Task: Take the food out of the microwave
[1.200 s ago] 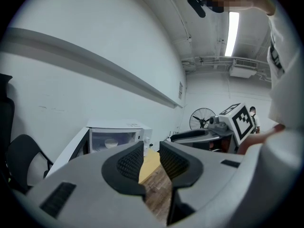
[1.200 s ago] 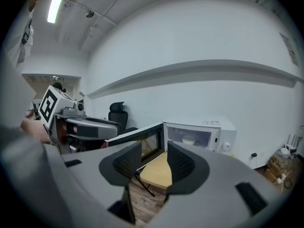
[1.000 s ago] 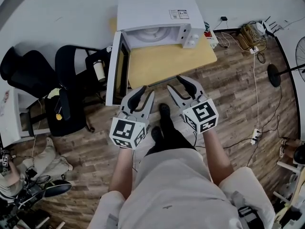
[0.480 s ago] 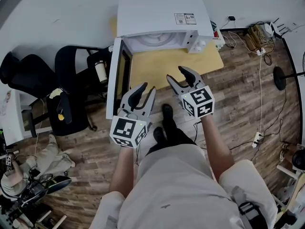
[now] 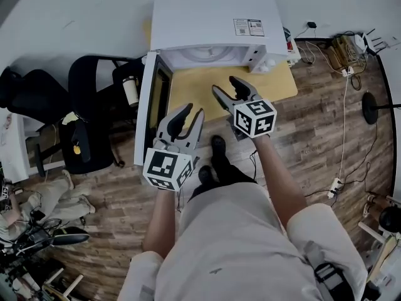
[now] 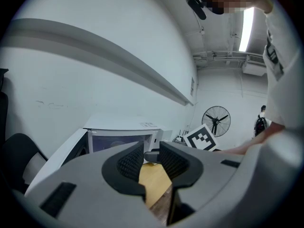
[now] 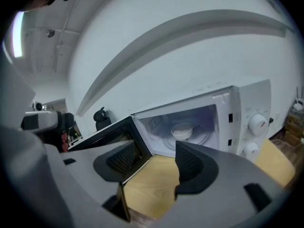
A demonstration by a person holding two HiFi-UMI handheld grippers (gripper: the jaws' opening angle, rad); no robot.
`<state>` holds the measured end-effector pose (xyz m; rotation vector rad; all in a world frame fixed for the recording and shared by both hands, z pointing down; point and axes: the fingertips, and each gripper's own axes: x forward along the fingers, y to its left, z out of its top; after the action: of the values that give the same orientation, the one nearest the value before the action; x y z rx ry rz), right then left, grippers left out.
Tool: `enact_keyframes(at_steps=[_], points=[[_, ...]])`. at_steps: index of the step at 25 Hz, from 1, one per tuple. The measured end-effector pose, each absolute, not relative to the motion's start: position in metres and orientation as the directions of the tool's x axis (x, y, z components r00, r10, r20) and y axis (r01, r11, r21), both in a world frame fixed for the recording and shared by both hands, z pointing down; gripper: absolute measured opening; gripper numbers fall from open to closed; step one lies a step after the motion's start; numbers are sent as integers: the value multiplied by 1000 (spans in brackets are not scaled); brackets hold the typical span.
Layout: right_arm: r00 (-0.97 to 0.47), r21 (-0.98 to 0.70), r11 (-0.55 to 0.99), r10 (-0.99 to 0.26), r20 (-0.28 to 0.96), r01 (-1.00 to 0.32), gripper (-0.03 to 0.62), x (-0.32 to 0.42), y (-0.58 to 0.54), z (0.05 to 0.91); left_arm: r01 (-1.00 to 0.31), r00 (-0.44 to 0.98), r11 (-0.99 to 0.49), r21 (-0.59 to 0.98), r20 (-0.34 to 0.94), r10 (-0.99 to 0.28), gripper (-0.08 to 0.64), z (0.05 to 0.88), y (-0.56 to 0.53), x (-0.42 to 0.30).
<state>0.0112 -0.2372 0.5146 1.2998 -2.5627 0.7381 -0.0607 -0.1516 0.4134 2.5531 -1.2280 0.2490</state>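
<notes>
- While the one microwave (image 5: 213, 17) stands at the far end of the table with its cavity already exposed, the opening step looks done and the taking-out itself has not begun.
- One table (image 5: 194, 86), yellow-topped, carries the microwave. Its near part is bare, which I judge a likely place to set the food down.
- One door (image 5: 145, 105) hangs swung out to the left, clear of the cavity.
- Two grippers are in play, and neither has reached the cavity.
- One right gripper (image 5: 225, 86) hovers over the near part of the table, aimed at the cavity. Its fingers (image 7: 194, 165) have just been opening and stand wide. Nothing is between them, and the food shows only far off through the gap.
- One left gripper (image 5: 193, 111) is nearer and further left, just beside the door's near edge. Its fingers (image 6: 130, 163) stand narrowly apart and are empty too.
- Two knobs (image 7: 256, 123) sit on the microwave's right panel.
- One white bowl (image 7: 182, 130), the food, is still on the turntable inside the cavity, well apart from both grippers. What is left is to reach in, close on it and bring it out.
</notes>
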Motion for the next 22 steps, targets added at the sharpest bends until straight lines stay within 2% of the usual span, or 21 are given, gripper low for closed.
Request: enact_keyframes(at_steps=[10,22], points=[[-635,-603,372,-710,305,-706,259,15,-283,559,-814,580,-551,183,294,-759,101,425,-176,-60],[-620,-867,151,-757,208,-475,273,14,-321,584,-823,568,-538,182,287,-771,101,425,-185,-67]])
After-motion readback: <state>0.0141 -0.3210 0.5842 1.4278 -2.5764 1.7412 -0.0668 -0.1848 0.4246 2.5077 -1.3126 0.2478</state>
